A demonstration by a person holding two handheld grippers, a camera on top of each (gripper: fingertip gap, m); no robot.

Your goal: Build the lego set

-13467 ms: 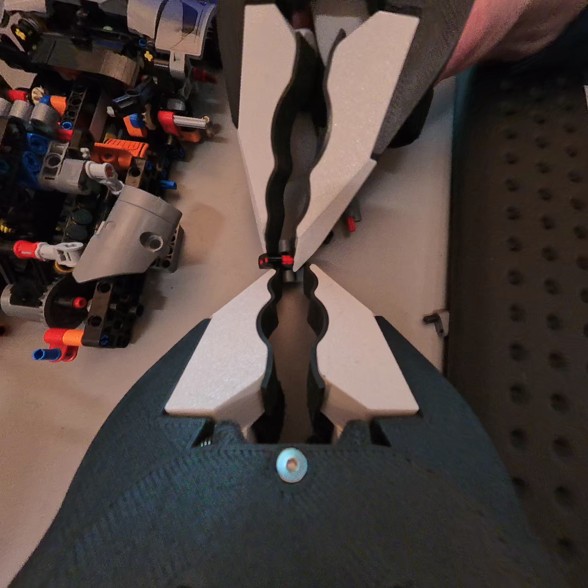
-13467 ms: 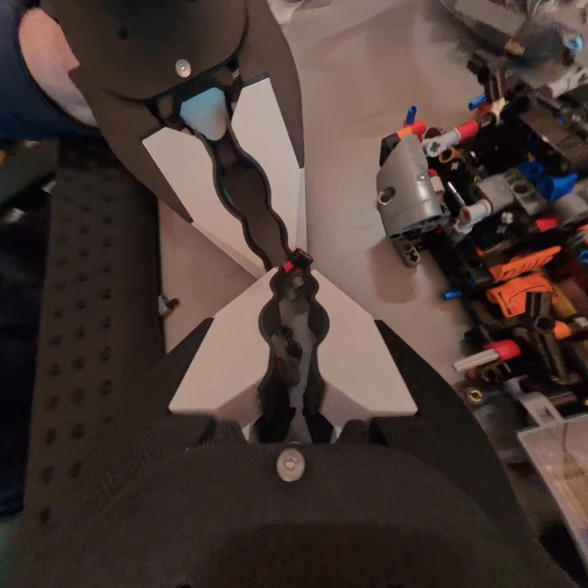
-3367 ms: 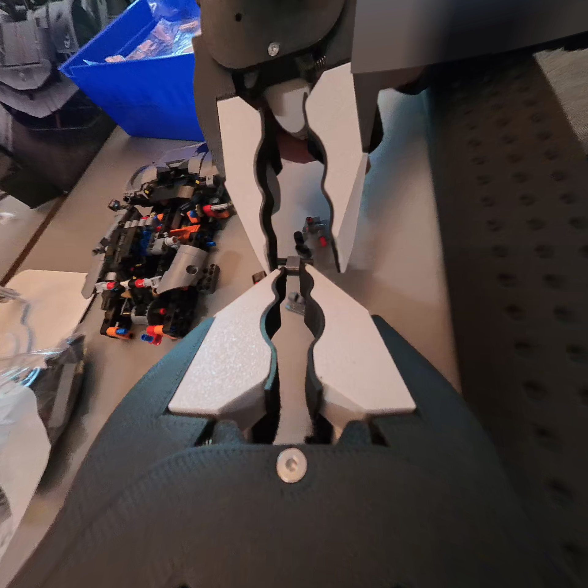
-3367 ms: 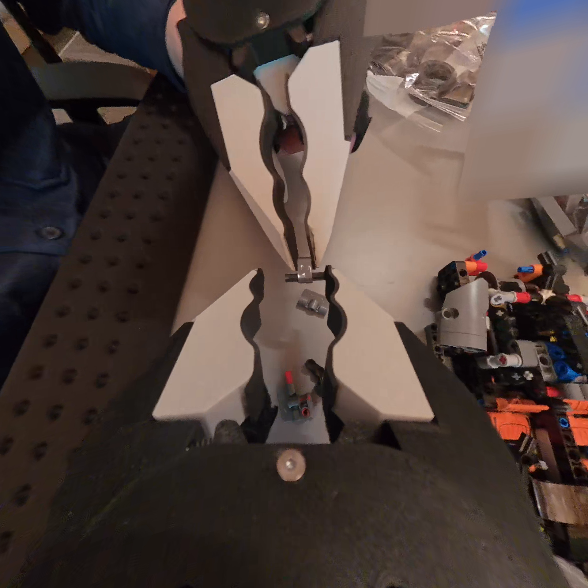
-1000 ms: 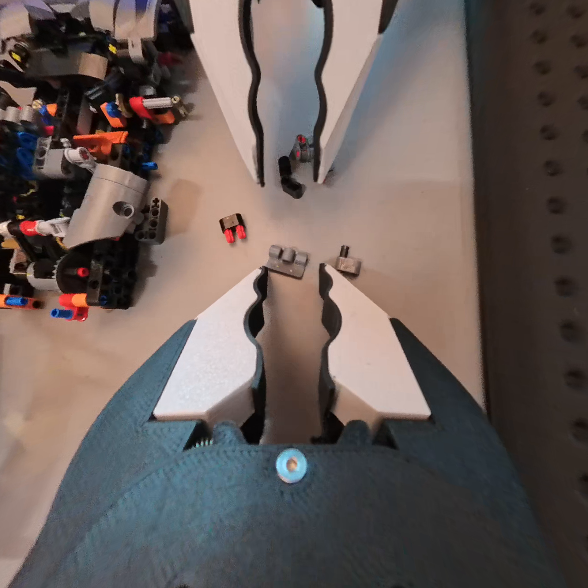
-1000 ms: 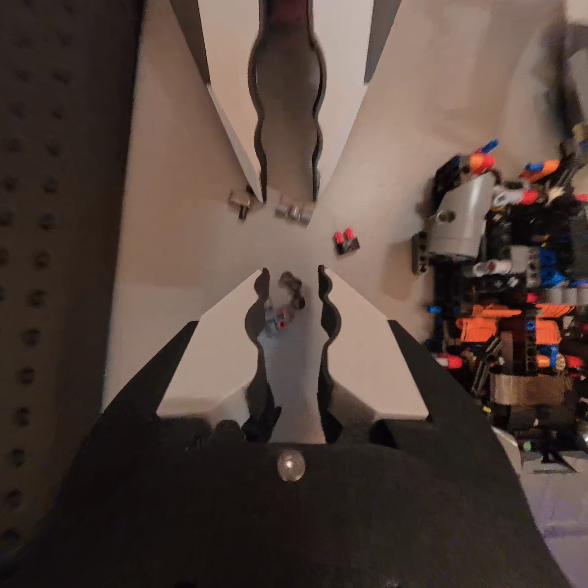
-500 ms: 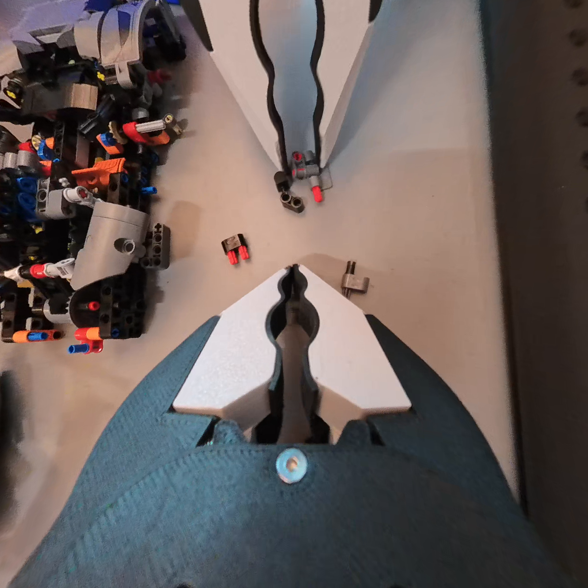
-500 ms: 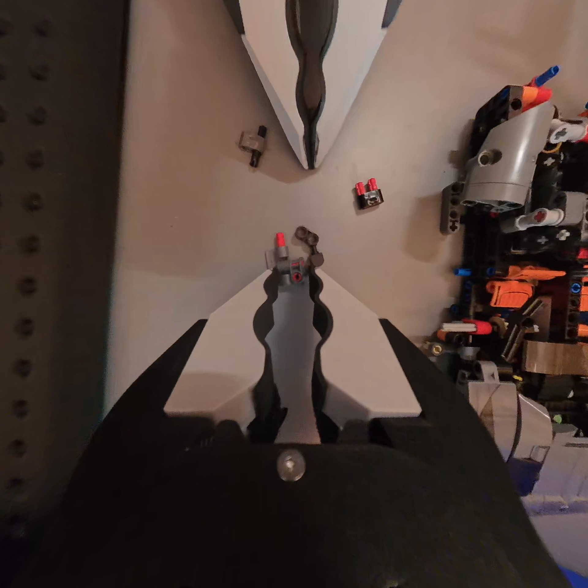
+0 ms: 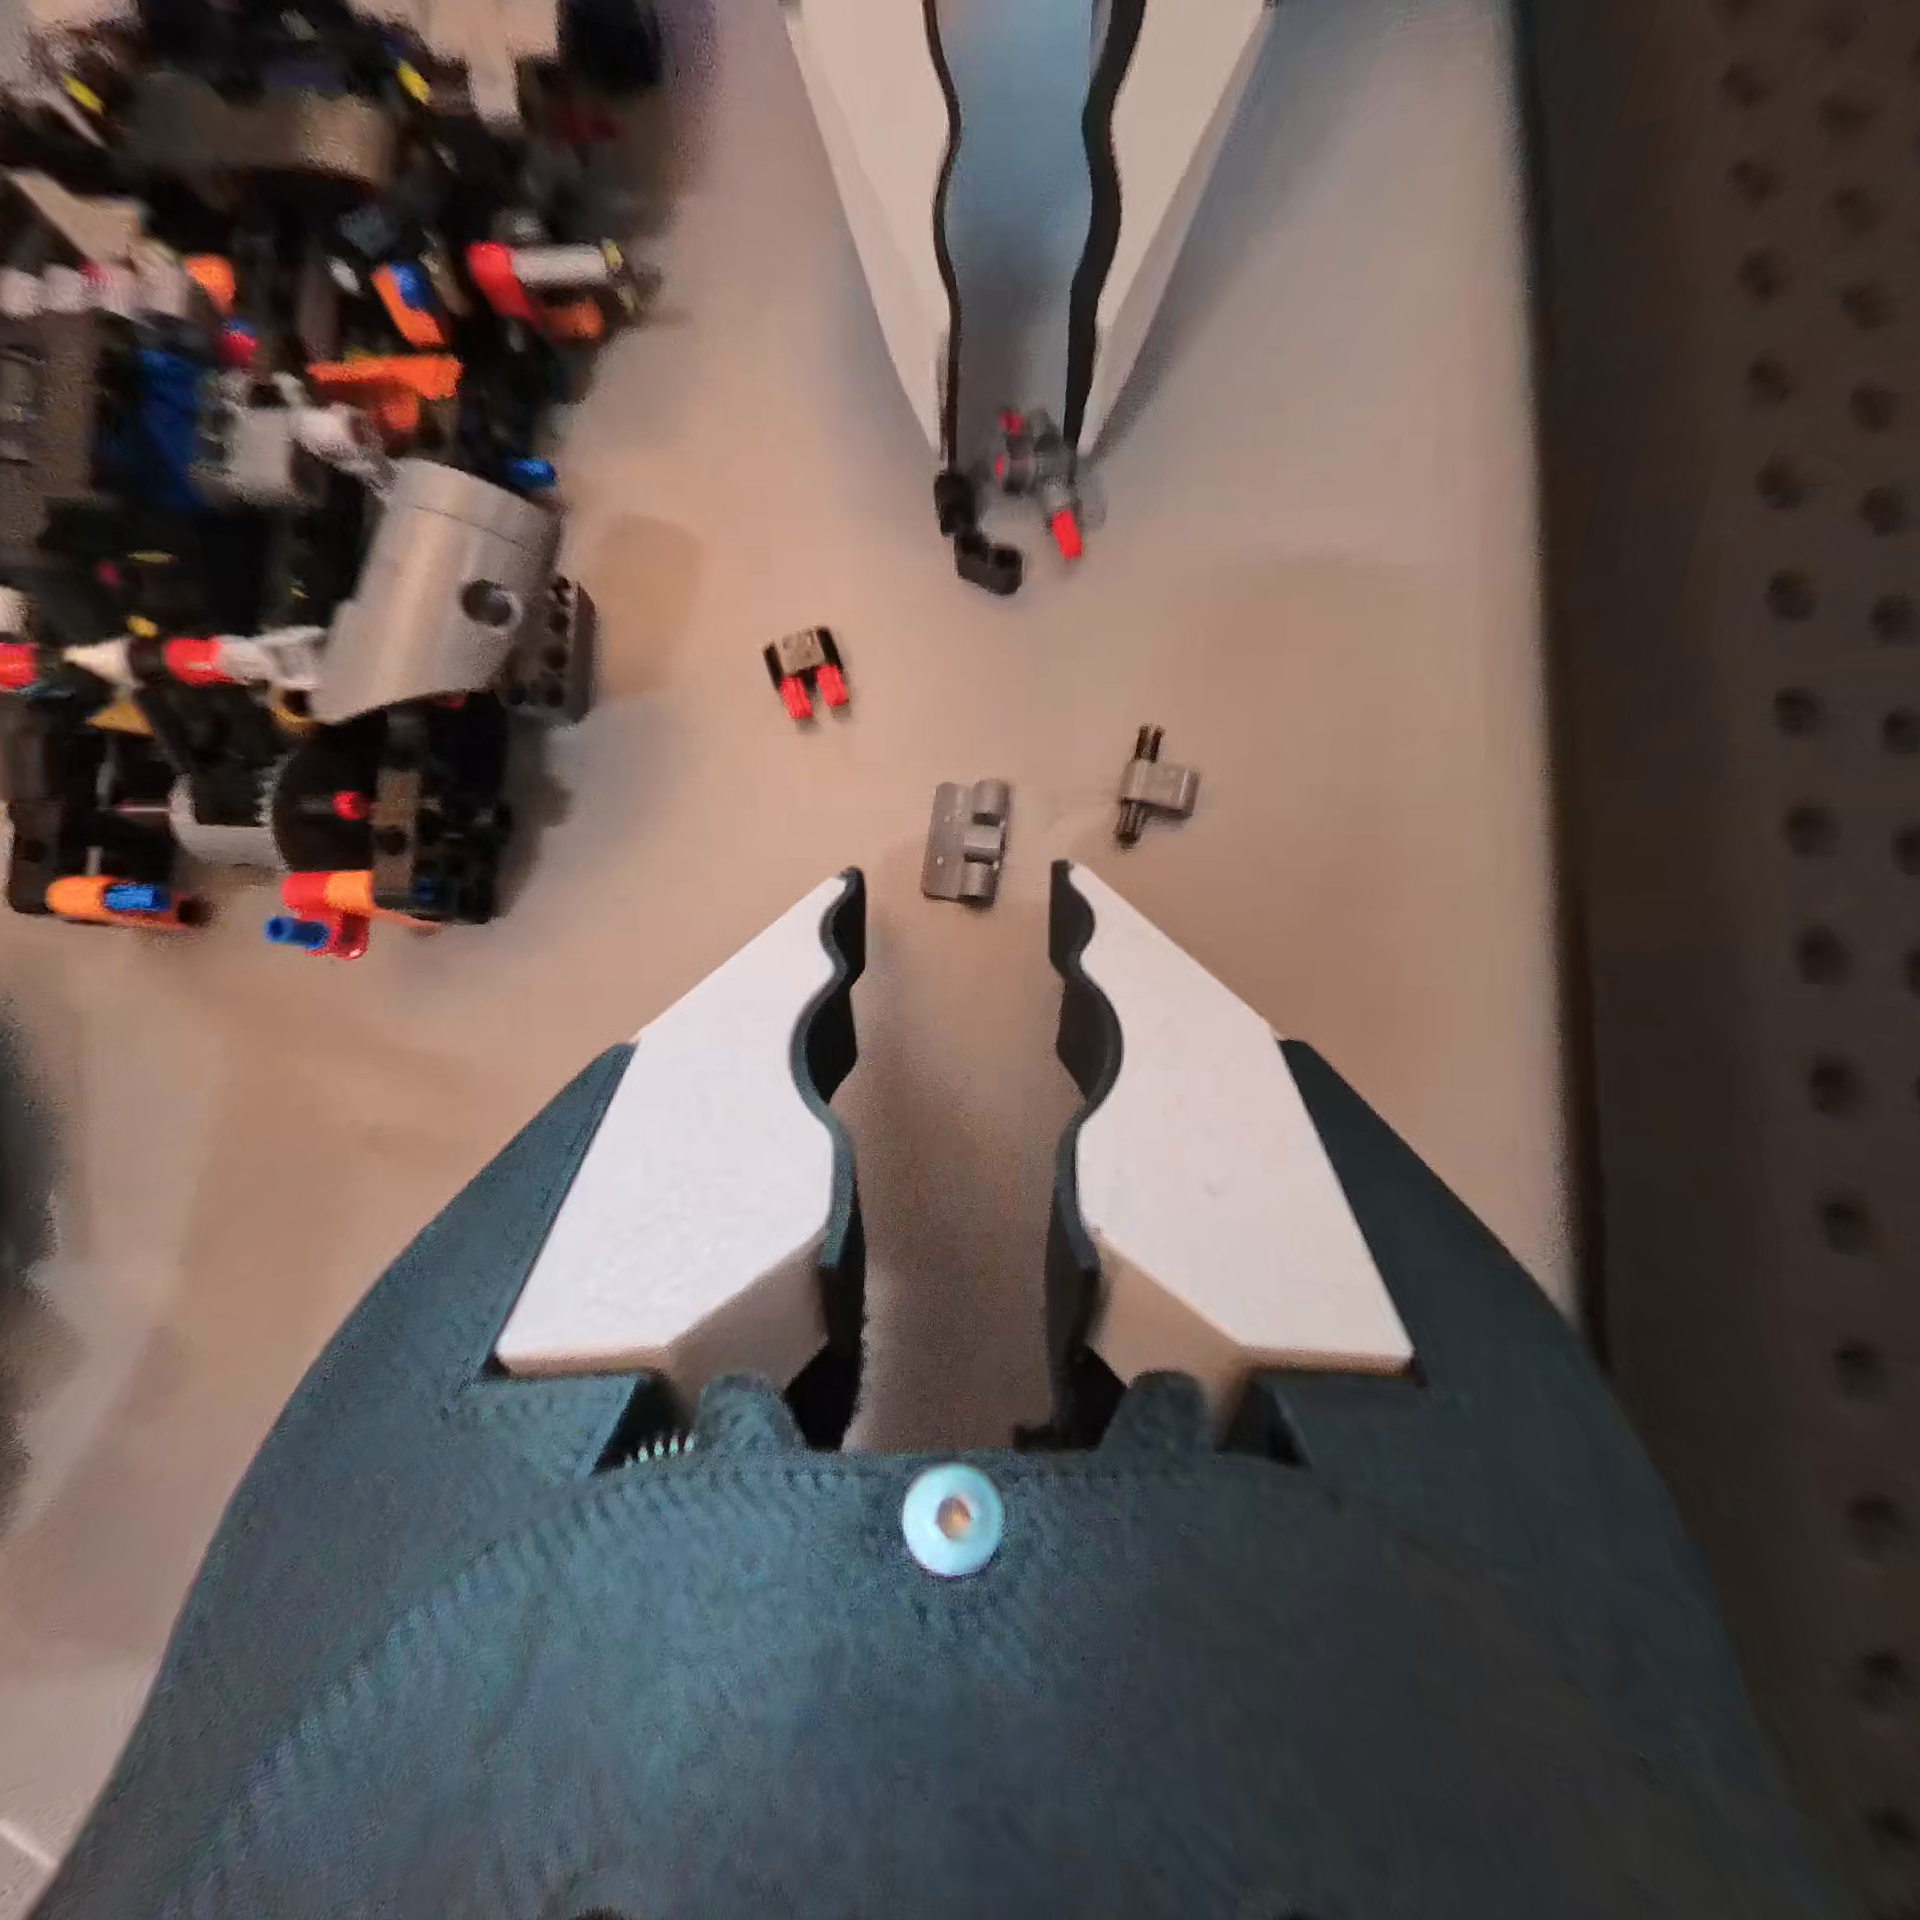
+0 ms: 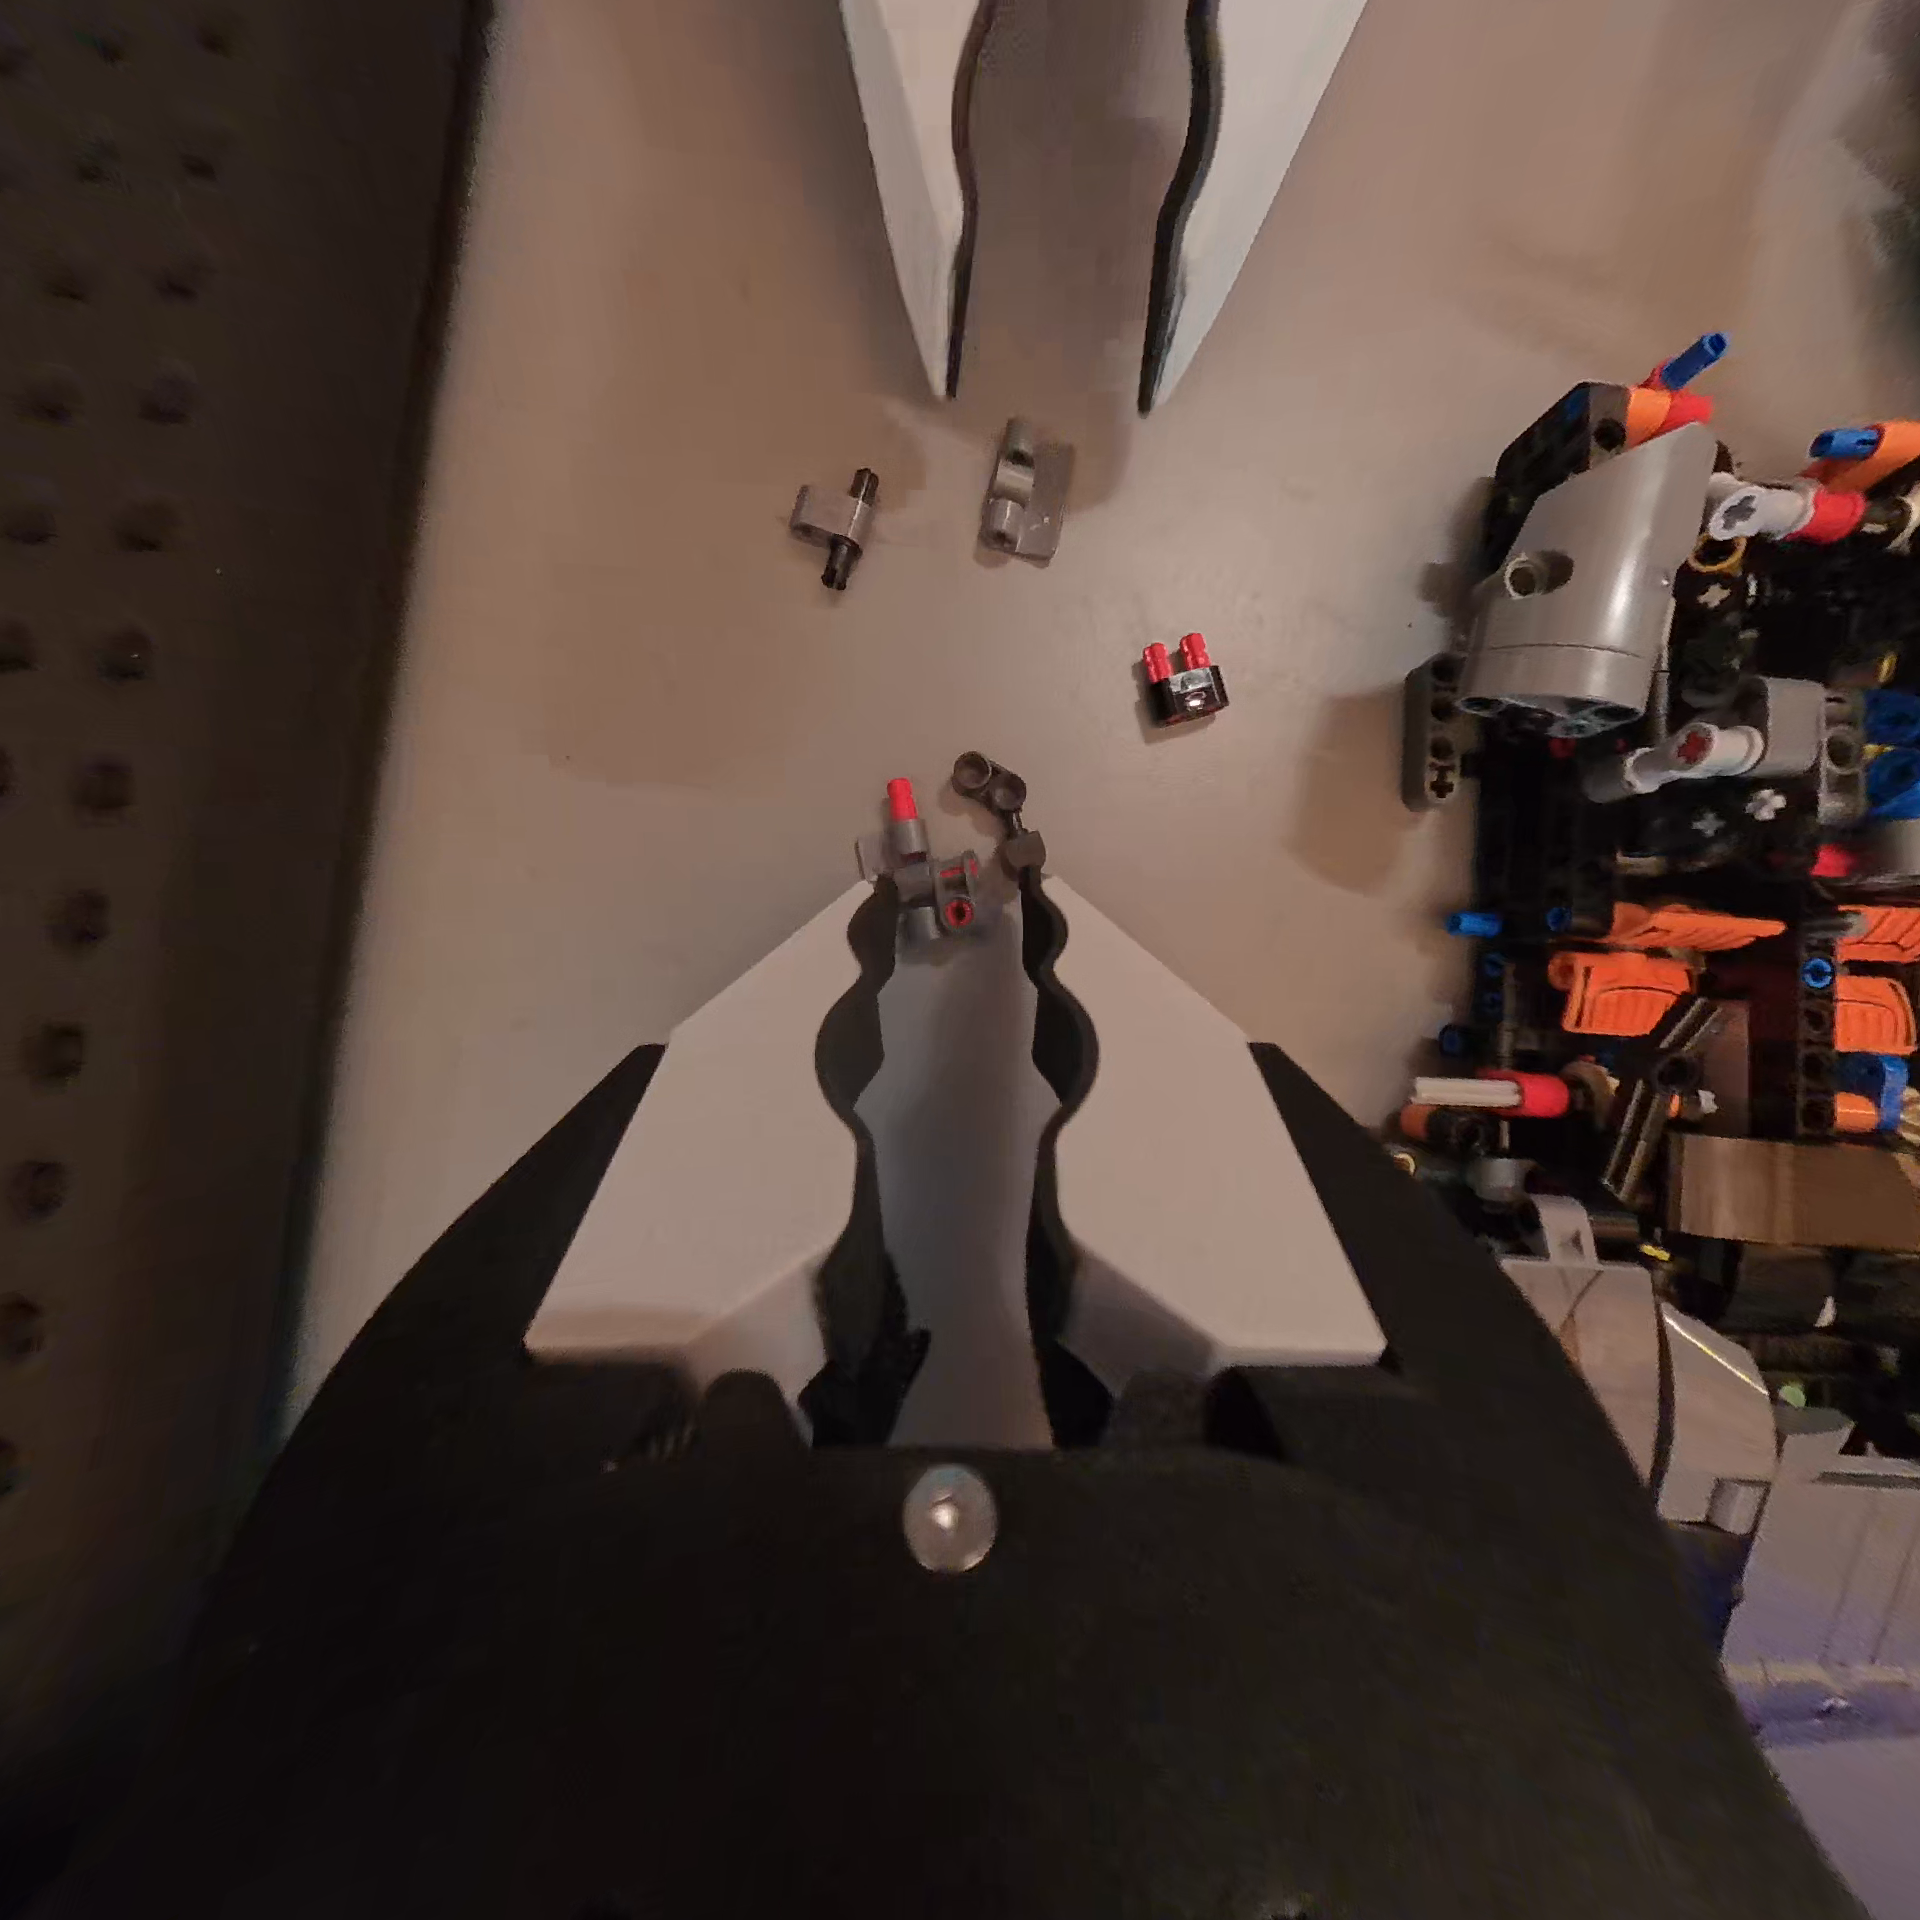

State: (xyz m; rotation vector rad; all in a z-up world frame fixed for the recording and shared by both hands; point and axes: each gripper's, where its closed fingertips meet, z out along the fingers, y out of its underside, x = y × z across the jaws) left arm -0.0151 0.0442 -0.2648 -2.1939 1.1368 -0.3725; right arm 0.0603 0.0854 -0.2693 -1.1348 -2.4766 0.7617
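My left gripper (image 9: 951, 883) is open and empty, low over the tan table. A flat grey plate piece (image 9: 966, 840) lies just ahead between its tips. A grey connector with a black pin (image 9: 1155, 784) lies to its right, and a black brick with two red pins (image 9: 808, 665) to its left. My right gripper (image 10: 951, 883) faces the left one and is closed on a small grey and red assembly (image 10: 935, 894) with a black link (image 10: 992, 781) hanging off it. The assembly also shows in the left wrist view (image 9: 1023, 468).
The large, partly built model (image 9: 416, 623) of black, grey, orange and blue parts lies to the left in the left wrist view and to the right in the right wrist view (image 10: 1610, 582). A black perforated mat (image 9: 1766, 831) borders the table on the other side.
My left gripper was shut over the grey plate piece half a second ago. It has opened, and the piece lies turned lengthwise on the table. My right gripper narrowed onto the assembly.
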